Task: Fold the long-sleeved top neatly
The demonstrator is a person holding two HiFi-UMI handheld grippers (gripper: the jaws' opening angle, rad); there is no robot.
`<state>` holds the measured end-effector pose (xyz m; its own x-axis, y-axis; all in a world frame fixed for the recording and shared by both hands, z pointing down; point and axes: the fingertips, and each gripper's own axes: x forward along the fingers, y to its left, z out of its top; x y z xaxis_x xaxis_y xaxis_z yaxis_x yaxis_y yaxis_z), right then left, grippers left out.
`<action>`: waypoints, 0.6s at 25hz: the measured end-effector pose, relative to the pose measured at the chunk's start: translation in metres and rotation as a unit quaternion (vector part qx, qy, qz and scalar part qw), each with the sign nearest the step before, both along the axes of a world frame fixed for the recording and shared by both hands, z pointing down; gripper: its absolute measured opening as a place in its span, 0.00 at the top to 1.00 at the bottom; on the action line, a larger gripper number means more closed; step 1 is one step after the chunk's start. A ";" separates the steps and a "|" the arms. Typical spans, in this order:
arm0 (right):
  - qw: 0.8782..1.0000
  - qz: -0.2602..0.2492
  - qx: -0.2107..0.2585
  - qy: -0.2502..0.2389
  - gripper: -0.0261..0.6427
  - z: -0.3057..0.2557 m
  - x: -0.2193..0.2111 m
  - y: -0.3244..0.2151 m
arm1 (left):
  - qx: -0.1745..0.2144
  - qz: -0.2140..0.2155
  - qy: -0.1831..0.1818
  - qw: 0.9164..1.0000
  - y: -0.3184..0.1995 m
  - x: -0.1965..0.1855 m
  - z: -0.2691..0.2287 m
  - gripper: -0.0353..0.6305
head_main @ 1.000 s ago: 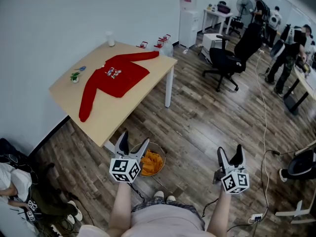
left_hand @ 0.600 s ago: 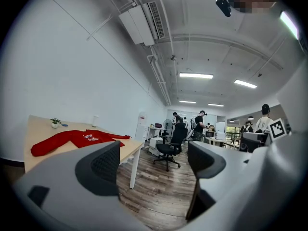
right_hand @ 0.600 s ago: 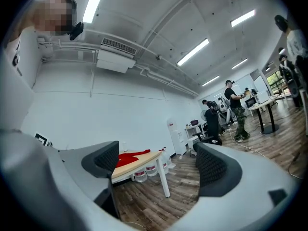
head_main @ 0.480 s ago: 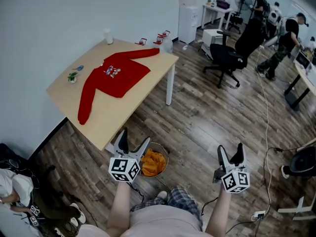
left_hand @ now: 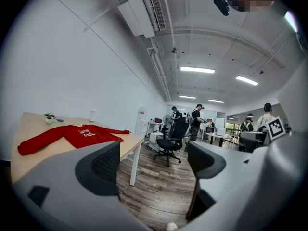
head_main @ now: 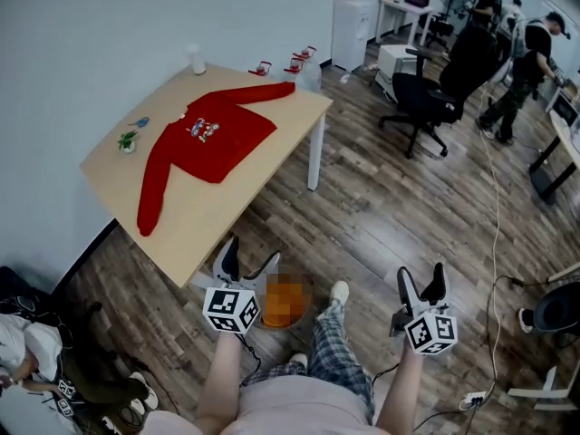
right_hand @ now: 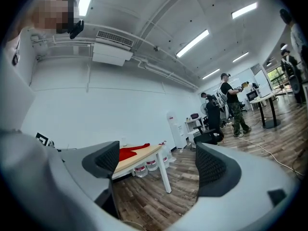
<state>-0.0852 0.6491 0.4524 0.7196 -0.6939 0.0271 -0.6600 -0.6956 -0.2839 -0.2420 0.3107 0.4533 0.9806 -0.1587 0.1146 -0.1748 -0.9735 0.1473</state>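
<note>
The red long-sleeved top (head_main: 207,140) lies spread flat on the pale wooden surface (head_main: 222,208), chest side up, with a small printed motif near the neckline. One sleeve runs down toward the surface's near left edge. The other reaches out to its far corner. The body sits about mid-surface, with bare wood on all sides of it.

Both claws are held off the surface, over the wooden floor (head_main: 381,216) on its near side, and neither touches the garment. The left claw (head_main: 248,254) hangs just off the surface's near corner. Its jaws are spread apart, and in the left gripper view only floorboards and the room show in the gap between them. The right claw (head_main: 421,277) is farther out from the surface, well apart from the left one. Its jaws are spread as well, with nothing in between.

On the surface's back edge, by the wall, stand a small green plant (head_main: 127,140) and a white container (head_main: 196,59), perhaps a cup or a bottle, too small to tell. Water jugs (head_main: 304,63) cluster at the surface's far corner. Beyond that corner, away from the surface, stands a black office chair (head_main: 430,98).
</note>
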 end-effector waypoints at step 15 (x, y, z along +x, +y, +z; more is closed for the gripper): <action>0.992 -0.128 0.004 -0.005 0.25 0.002 0.268 -0.155 | -0.001 -0.132 0.008 0.991 -0.108 0.188 -0.001 0.32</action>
<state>0.1831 0.4940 0.4542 0.5189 -0.8544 0.0271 -0.8121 -0.5026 -0.2965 -0.0541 0.2032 0.4526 0.9070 -0.4092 0.0999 -0.4204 -0.8941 0.1545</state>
